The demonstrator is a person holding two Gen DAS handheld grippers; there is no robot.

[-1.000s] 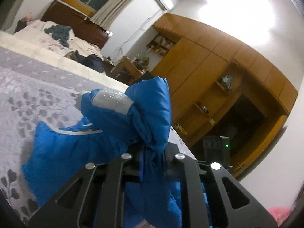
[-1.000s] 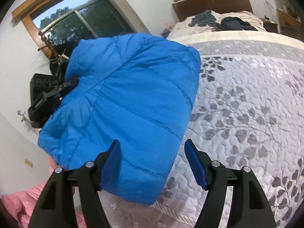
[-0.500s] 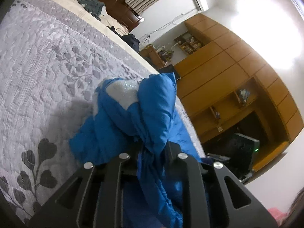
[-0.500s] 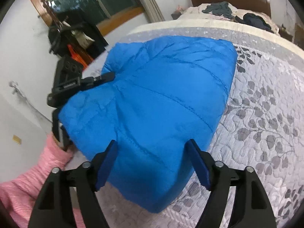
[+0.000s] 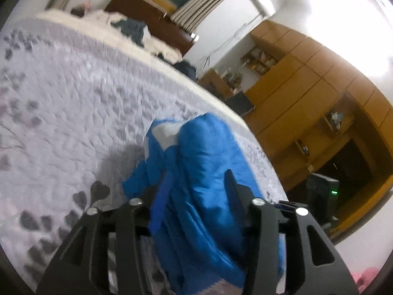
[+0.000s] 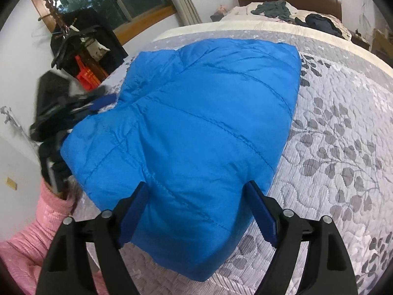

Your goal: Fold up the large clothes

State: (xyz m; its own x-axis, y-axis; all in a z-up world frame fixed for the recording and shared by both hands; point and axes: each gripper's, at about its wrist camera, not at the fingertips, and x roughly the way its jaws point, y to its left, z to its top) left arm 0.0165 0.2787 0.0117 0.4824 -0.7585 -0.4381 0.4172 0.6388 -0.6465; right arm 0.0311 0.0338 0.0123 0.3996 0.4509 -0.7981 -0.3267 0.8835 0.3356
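While both grippers sit at the near edge of the bed, the scene reads as follows.

Jacket: a blue quilted jacket [image 6: 196,127] lies folded on the grey leaf-patterned bedspread [image 6: 343,147], filling the centre of the right wrist view.
Jacket axis: in the right wrist view its long axis runs from the lower centre of the frame up toward the upper right, narrow end near the camera, broad straight edge far from it.
Jacket, left view: bunched blue fabric [image 5: 203,172] rises from the lower centre of the frame, with a pale grey patch [image 5: 164,135] at its far end.
Left gripper: the left gripper [image 5: 194,196] has its jaws apart, one on each side of the bunched fabric; whether they press it I cannot tell, as the frame is blurred.
Left gripper, right view: it shows blurred at middle left [image 6: 73,105], just beside the jacket's edge, above a pink sleeve [image 6: 32,241].
Right gripper: the right gripper [image 6: 199,211] has its jaws wide apart, blue pads [image 6: 133,215] straddling the jacket's near end.
Shelves: wooden wall cupboards [image 5: 307,93] at right hold small items too small to tell.
Second bed: dark clothes [image 6: 272,8] lie heaped at top right.
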